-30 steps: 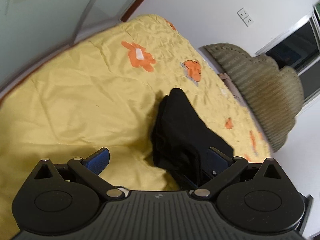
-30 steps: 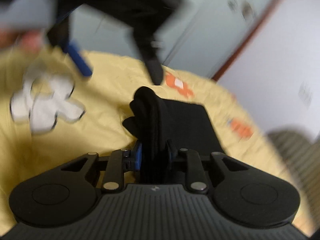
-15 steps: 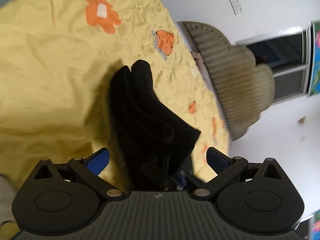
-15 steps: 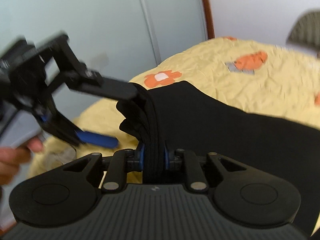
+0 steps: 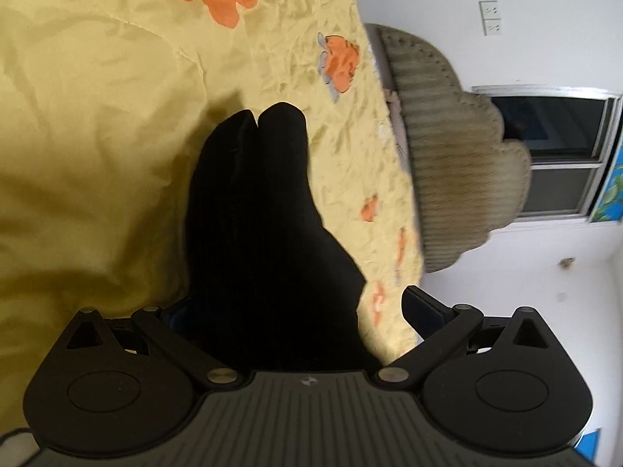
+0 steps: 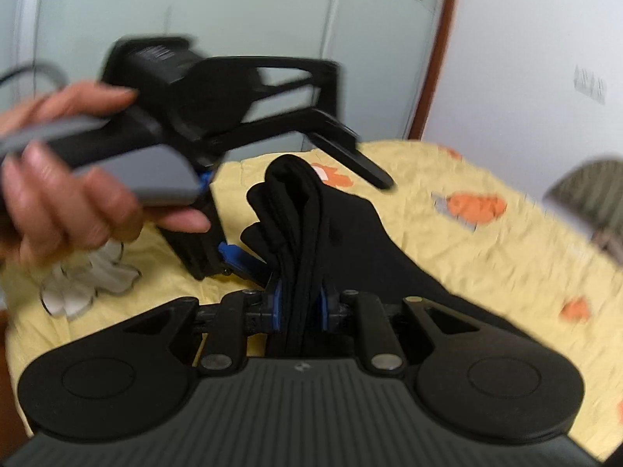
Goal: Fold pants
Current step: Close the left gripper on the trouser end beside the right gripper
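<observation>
Pants [image 6: 307,233] clamped, right gripper [image 6: 299,307] view

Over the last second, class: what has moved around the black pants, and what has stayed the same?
The left tool, open, has moved in around the black pants, which now lie between its spread fingers; no grip shows yet. The right tool stays clamped on the bunched fabric above the yellow bedspread.

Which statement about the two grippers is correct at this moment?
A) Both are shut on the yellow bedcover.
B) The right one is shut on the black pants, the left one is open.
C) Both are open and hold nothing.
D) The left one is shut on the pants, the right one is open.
B: the right gripper pinches the bunched black pants between its blue pads, while the left gripper has its fingers spread wide around the cloth.
</observation>
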